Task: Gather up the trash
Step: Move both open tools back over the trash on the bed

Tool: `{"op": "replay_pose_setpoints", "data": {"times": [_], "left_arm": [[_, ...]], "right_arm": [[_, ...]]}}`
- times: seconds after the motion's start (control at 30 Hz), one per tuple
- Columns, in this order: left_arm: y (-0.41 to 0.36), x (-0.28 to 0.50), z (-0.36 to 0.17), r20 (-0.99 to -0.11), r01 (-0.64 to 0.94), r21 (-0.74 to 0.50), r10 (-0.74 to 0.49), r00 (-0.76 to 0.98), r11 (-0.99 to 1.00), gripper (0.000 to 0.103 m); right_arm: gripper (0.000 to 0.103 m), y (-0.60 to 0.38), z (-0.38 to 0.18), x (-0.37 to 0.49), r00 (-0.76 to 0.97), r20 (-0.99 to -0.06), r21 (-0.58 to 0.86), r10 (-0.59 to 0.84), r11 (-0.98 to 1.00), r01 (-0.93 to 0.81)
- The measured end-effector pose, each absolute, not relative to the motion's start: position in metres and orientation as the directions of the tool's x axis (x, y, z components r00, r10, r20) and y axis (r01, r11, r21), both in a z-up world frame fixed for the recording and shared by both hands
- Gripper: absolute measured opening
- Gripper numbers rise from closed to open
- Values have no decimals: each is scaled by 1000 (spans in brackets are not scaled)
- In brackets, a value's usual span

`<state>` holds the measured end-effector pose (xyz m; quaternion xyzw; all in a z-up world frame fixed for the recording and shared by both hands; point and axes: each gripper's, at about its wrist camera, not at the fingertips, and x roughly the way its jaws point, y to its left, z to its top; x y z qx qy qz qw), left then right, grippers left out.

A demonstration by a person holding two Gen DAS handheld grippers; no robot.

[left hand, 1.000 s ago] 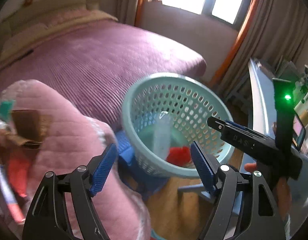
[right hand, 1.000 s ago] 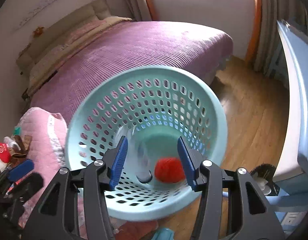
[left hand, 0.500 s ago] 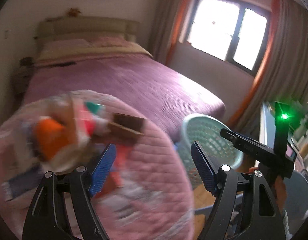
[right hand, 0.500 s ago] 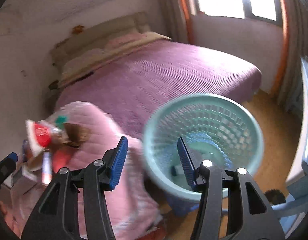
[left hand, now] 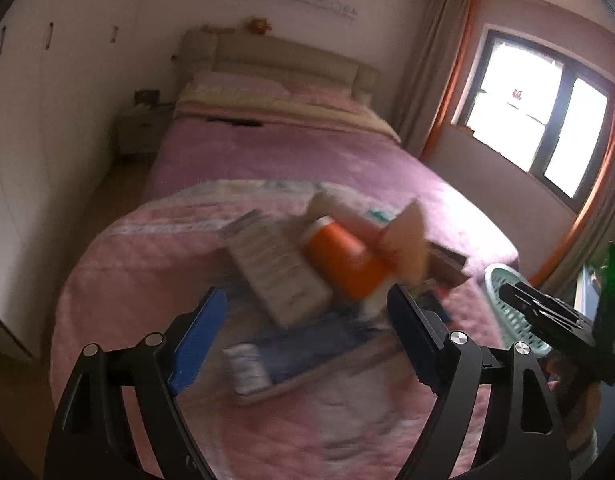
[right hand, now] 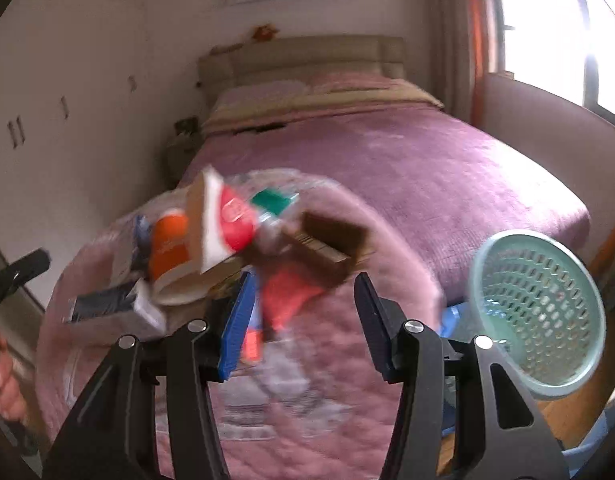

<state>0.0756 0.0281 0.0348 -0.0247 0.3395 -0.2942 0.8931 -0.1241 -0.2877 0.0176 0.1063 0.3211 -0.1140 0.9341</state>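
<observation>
Pink quilted fabric (left hand: 119,280) is covering the rounded surface in front of the bed (right hand: 387,152), and the trash is lying heaped on it, all in one loose pile, which is probably why both tools are facing it together. An orange container (left hand: 341,264) is leaning across a pale printed box (left hand: 275,272), with a torn piece of cardboard (left hand: 405,240) just beside it and a flat blue packet (left hand: 307,344) nearer the camera. From the right wrist view a red-and-white carton (right hand: 223,224), a brown box (right hand: 331,244) and a red wrapper (right hand: 287,292) are showing in the same pile. The teal perforated basket (right hand: 539,312) is standing off to the right of the quilt, tipped toward the cameras, apart from the pile, likely waiting to take each piece.

The left hand-held gripper (left hand: 303,336) is hanging over the blue packet with its jaws spread wide; they have just been opening further, and nothing is being pinched between them. The right hand-held gripper (right hand: 299,320) is standing about half spread above the red wrapper, gripping nothing. Blur is leaving unclear whether either is touching the pile.
</observation>
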Motion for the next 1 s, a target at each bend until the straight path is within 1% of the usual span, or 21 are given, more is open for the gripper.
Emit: {"op": "replay_pose_setpoints", "data": {"times": [0.1,0.23,0.37,0.47,0.53,0.63,0.73,0.77,0.83,0.87,1.0], "left_arm": [[40,96,13,-641,466,-231,-494,587,854,81],[52,114,-11,-670,444,-298,-516,533,845,81],[52,120,-23,-671,460,-376,-579,464,804,79],[50,111,-28,-649,504,-462,-666,367,729,79],[45,102,-30,-648,534,-475,-689,325,699,79],[37,86,-33,-677,569,-457,-683,276,684,79],[29,64,-33,-681,613,-456,-696,226,645,79],[28,59,-33,-679,623,-458,-702,216,634,79],[23,46,-31,-685,643,-434,-694,220,632,79],[20,41,-31,-698,645,-405,-675,240,648,79],[-5,30,-27,-762,663,-187,-533,368,725,80]], "right_arm": [[48,-272,4,-113,746,-653,110,-127,960,259],[48,-251,-11,-99,724,-680,86,-113,969,231],[48,-243,-24,-86,697,-706,69,-125,967,244],[48,-248,-33,-80,676,-730,101,-96,964,246],[48,-251,-37,-79,669,-740,128,-70,962,243],[48,-257,-42,-79,660,-750,165,-34,958,236],[37,-259,-40,-83,669,-744,183,-13,957,223],[32,-259,-37,-87,676,-737,187,-8,959,215],[28,-260,-33,-99,684,-729,188,1,962,198],[26,-260,-31,-103,685,-728,188,3,963,195],[23,-262,-27,-122,674,-737,231,56,957,174]]}}
